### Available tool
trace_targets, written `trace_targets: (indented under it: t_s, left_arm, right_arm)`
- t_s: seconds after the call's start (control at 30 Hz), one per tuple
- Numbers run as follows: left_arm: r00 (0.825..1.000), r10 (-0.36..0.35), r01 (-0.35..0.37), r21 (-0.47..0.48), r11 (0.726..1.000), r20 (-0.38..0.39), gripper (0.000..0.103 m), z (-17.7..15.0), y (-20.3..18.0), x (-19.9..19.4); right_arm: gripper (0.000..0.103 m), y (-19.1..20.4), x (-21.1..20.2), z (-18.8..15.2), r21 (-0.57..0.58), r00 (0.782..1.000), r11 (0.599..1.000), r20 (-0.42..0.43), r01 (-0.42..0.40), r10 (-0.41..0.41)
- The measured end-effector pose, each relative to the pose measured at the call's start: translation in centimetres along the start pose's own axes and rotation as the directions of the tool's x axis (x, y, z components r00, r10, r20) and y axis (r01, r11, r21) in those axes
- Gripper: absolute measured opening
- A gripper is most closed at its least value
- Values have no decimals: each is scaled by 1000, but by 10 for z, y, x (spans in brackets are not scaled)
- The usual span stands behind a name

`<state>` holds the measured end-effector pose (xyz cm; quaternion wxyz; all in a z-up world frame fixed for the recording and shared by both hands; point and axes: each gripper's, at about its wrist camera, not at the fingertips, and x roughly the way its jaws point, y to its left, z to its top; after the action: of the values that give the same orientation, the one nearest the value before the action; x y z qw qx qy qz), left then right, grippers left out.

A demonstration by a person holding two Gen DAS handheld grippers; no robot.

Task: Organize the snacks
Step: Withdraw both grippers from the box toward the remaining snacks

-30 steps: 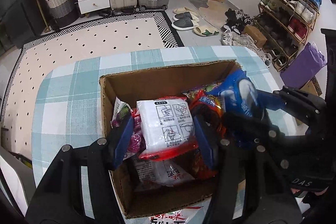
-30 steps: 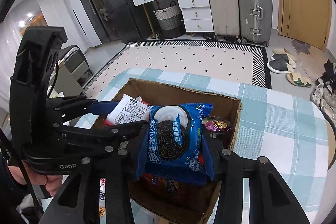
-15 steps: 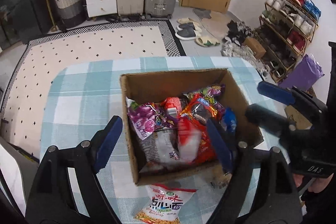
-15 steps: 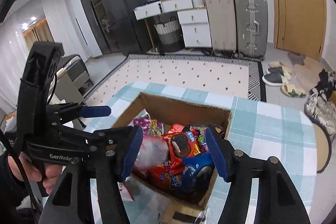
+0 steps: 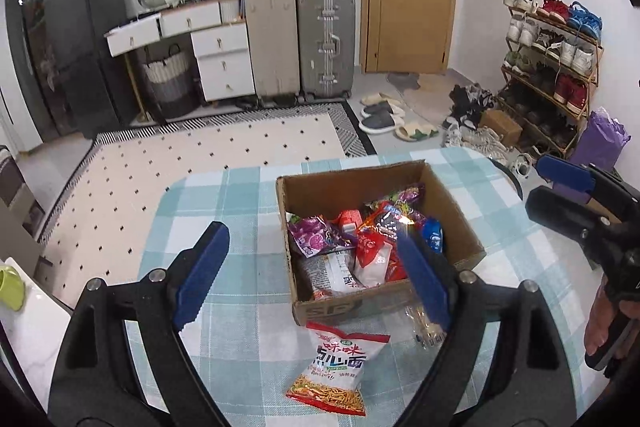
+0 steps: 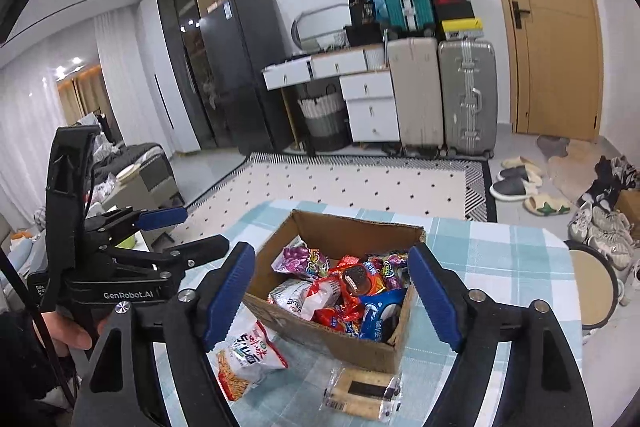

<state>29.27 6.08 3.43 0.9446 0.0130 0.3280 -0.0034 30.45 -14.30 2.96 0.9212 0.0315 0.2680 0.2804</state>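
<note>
Both grippers hang empty above the table: left gripper point(image 5: 308, 267) and right gripper point(image 6: 332, 291) jaws opening, nothing between them. Cardboard box point(image 5: 460, 211) is heaped with snacks. Noodle-snack bag point(image 5: 336, 367) and clear cracker pack point(image 6: 360, 391) lie outside, touching its near wall. Risk: that wall blocks a low grab; the slick pack may slip.

White lettering reading "GenRobot.AI" runs along the black body of the left claw point(image 6: 132, 294), seen from the right wrist. Just before the cardboard box point(image 5: 460, 227), a white-and-red noodle snack bag point(image 5: 334, 367) bears large Chinese characters, "咪咪" among them. The box's near wall carries a printed mark resembling "SF", too faint to confirm.
</note>
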Motion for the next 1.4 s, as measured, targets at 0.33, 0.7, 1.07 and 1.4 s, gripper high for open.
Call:
trace_targets:
  t_s: [0.33, 0.7, 1.07, 1.4]
  left_arm:
    - [989, 21, -26, 29, 999, 150, 102, -17, -16, -77]
    - [974, 51, -52, 1, 999, 220, 102, -50, -19, -122]
    - [981, 48, -31, -95, 995, 186, 102, -115, -3, -109]
    - [994, 79, -70, -114, 991, 76, 102, -167, -2, -51]
  right_arm:
    - [87, 20, -56, -27, -28, 994, 1000, 109, 15, -12]
    - [96, 32, -98, -64, 10, 981, 1000, 192, 11, -13]
    - [99, 29, -98, -123, 56, 982, 998, 183, 39, -49]
    - [102, 28, -69, -170, 57, 987, 993, 112, 106, -111]
